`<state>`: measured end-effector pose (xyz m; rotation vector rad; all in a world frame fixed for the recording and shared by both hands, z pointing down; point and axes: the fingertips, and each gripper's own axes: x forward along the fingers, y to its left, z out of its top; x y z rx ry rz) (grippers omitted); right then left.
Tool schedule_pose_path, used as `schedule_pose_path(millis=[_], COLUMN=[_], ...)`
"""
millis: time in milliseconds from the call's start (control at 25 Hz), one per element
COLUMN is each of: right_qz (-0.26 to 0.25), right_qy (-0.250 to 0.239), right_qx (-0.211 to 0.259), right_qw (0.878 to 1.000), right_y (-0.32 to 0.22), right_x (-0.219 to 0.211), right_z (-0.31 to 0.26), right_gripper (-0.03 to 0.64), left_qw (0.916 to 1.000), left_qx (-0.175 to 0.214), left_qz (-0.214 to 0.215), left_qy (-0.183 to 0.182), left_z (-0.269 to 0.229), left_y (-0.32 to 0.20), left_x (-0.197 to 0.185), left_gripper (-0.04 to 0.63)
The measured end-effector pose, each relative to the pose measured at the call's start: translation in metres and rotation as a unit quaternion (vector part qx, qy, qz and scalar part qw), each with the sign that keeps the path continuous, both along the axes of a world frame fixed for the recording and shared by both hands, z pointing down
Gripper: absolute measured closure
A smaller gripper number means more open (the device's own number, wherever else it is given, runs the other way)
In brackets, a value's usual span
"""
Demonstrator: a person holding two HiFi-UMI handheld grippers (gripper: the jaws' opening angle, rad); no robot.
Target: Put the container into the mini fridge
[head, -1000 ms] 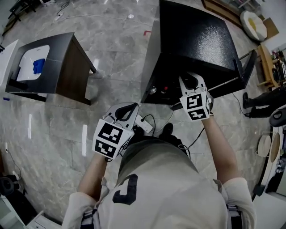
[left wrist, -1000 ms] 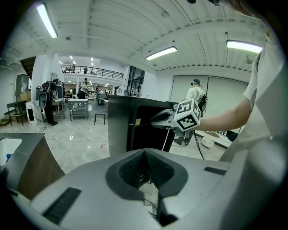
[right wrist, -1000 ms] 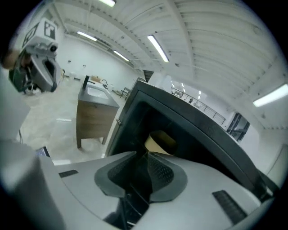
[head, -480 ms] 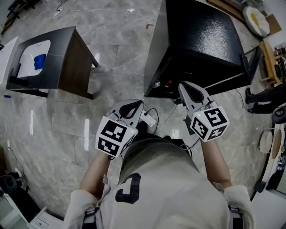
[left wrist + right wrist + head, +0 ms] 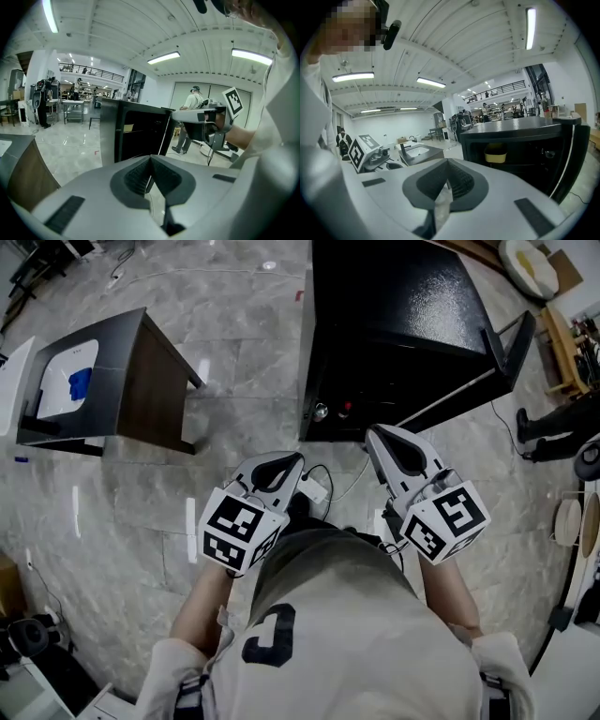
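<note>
- Black fridge (image 5: 403, 306) at the top of the head view, on a grey marble floor (image 5: 234, 362), with its door (image 5: 506, 338) swung open to the right.
- Same view: left tongs (image 5: 281, 465) and right tongs (image 5: 389, 439) side by side just short of the fridge front, both pointing toward it. Marker cube at the rear of each, left cube (image 5: 236, 529) and right cube (image 5: 445, 521).
- Off to the left, well apart from the fridge: dark table (image 5: 141, 390) with a white inset (image 5: 56, 381) and a blue thing (image 5: 80, 382) lying on it.
- Container not to be made out from the head.
- Left gripper view: left tongs (image 5: 151, 161) clenched tip to tip, nothing between them.
- Beyond them, the fridge (image 5: 136, 136), open and dark inside, with a yellow patch (image 5: 127, 127) high in the cavity, too small to tell what.
- Right tongs (image 5: 199, 115) at the right of that view, held level in a hand, clear of the fridge.
- Right gripper view: right tongs (image 5: 447, 164) clenched as well, empty.
- Yellow container (image 5: 495, 153) inside the fridge (image 5: 520, 126), on a shelf toward the left of the cavity, apart from both tongs.
- Door (image 5: 576, 150) open at the right edge. Left cube (image 5: 363, 151) low at the left, table (image 5: 419, 152) beyond it.
</note>
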<state>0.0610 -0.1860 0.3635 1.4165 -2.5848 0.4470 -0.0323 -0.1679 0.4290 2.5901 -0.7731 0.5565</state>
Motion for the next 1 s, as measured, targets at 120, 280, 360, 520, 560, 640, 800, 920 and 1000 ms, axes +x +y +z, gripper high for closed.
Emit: schedule_pose_path(millis=[120, 280, 360, 520, 560, 640, 800, 920, 1000], right_qz=[-0.005, -0.012, -0.018, -0.032, -0.037, -0.049, -0.070, -0.081, -0.086], right_qy=[-0.005, -0.018, -0.022, -0.034, -0.038, -0.045, -0.059, -0.064, -0.068], right_qx=[0.007, 0.011, 0.017, 0.027, 0.030, 0.036, 0.041, 0.032, 0.025], right_qw=[1.000, 1.000, 0.999, 0.999, 0.998, 0.997, 0.995, 0.994, 0.994], right_y=[0.020, 0.044, 0.054, 0.076, 0.082, 0.095, 0.119, 0.134, 0.143], right_x=[0.012, 0.026, 0.031, 0.047, 0.051, 0.057, 0.071, 0.083, 0.090], right_z=[-0.002, -0.007, -0.010, -0.018, -0.020, -0.026, -0.032, -0.027, -0.023], right_gripper=[0.588, 0.588, 0.589, 0.589, 0.589, 0.588, 0.589, 0.589, 0.589], left_qw=[0.9999, 0.9998, 0.9998, 0.9997, 0.9997, 0.9997, 0.9996, 0.9995, 0.9994], left_qx=[0.010, 0.018, 0.021, 0.021, 0.020, 0.019, 0.023, 0.021, 0.018], left_qz=[0.005, 0.000, -0.005, -0.015, -0.015, -0.013, -0.018, -0.024, -0.027], left_qy=[0.000, 0.000, -0.003, -0.003, -0.002, -0.001, -0.003, -0.007, -0.011], left_z=[-0.006, -0.016, -0.016, -0.019, -0.020, -0.025, -0.033, -0.033, -0.032], left_y=[0.012, 0.025, 0.033, 0.052, 0.057, 0.069, 0.090, 0.106, 0.116], left_x=[0.019, 0.034, 0.039, 0.057, 0.062, 0.075, 0.095, 0.107, 0.115], left_gripper=[0.538, 0.538, 0.538, 0.538, 0.538, 0.538, 0.538, 0.538, 0.538])
